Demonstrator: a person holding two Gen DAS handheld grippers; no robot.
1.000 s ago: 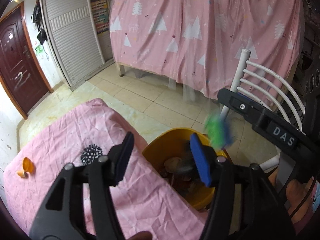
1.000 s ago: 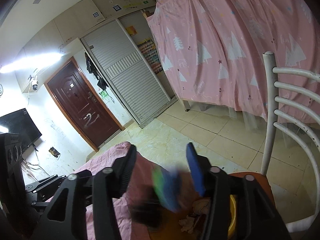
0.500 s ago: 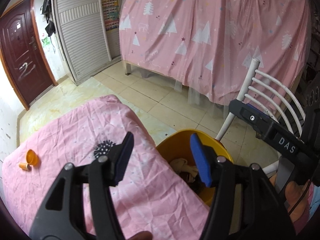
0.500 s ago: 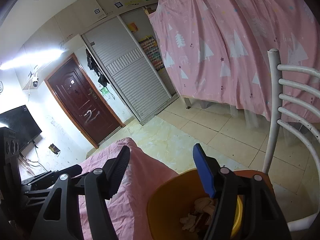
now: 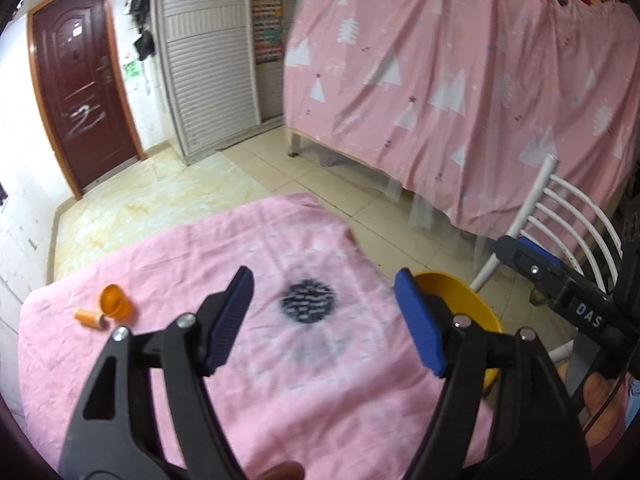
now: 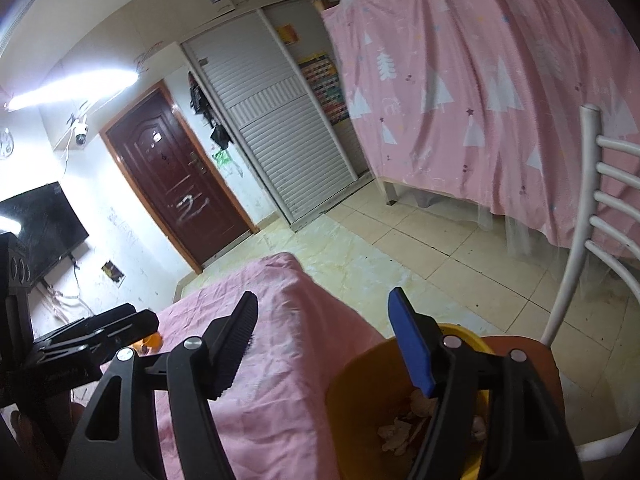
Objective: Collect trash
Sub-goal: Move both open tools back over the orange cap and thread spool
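My left gripper is open and empty above the pink tablecloth. A black spiky ball lies on the cloth between its fingers. An orange cup and a small orange tube lie at the cloth's left. The yellow trash bin stands past the table's right edge. My right gripper is open and empty above the bin, which holds crumpled trash. The left gripper also shows at the left in the right wrist view.
A white metal chair with an orange seat holds the bin. A pink curtained bed stands behind. A brown door and a shutter cupboard are at the far wall. A TV hangs at the left.
A green and blue piece of trash fell from my right gripper into the bin. My left gripper has swung left, from over the bin to over the cloth and the black ball.
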